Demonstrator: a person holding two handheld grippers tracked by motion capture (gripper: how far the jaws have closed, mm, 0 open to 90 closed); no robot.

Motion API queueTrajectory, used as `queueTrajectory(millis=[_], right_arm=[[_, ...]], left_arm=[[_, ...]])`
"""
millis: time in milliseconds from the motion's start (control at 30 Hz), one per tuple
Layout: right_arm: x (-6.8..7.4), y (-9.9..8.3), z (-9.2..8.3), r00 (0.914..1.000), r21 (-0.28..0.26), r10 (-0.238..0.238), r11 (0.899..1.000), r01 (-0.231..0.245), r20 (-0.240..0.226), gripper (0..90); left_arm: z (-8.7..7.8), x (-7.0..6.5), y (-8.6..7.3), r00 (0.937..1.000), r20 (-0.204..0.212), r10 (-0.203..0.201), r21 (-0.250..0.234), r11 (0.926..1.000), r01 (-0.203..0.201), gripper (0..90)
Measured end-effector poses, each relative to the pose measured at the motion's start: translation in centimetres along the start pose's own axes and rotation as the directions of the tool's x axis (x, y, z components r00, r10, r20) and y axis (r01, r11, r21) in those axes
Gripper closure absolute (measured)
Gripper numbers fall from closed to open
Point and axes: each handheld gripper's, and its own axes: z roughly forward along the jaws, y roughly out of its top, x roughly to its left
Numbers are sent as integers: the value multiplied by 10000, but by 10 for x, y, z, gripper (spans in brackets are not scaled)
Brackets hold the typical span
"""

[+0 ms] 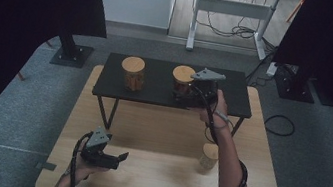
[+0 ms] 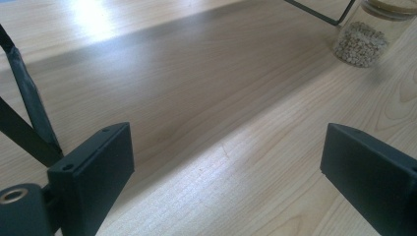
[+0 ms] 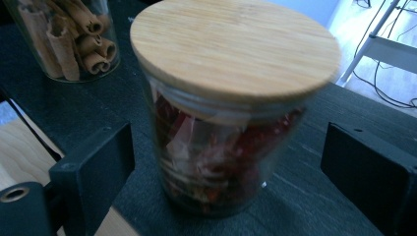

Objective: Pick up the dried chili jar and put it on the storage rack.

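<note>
The jar of dried red chillies (image 3: 231, 132) stands upright on the black raised shelf (image 1: 155, 89), right of the shelf's middle and toward its front edge, with its round bamboo lid (image 3: 236, 46) seated flat on top. Its long axis runs straight up, so the glass wall faces the front edge of the shelf, where the right gripper (image 1: 194, 94) stands level with it.

In the right gripper view the jar sits squarely between the two black jaws, which are spread wide with clear gaps on both sides; neither pad touches the glass. The jar lies dead ahead of this gripper and very near, so the coming move looks to turn on that line: straight forward to take the jar, or straight back to leave it set down.

Toward the shelf's left end stands a jar of cinnamon sticks (image 1: 132, 74), well apart from the chilli jar. Below the shelf, on the wooden table (image 1: 155, 183), a jar of pale grains (image 1: 208, 157) sits toward the right edge.

The left gripper (image 1: 121, 157) rests low near the table's front left corner, jaws spread and empty, far from the shelf. The right hand is plainly the nearer one.
</note>
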Motion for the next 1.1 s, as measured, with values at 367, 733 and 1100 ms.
queueTrajectory(millis=[367,733,1100], right_arm=[[3,-15,-20,10000,-179,-69,9998,69,-2,55],[7,-41,-41,10000,-471,-60,9989,57,-62,50],[18,-74,-61,9993,-775,-279,9967,257,-267,48]], left_arm=[[5,-3,0,9998,94,153,183,9997,-155,54],[5,0,-1,9999,99,44,198,9998,-46,54],[9,0,-1,9998,212,63,335,9994,-70,54]])
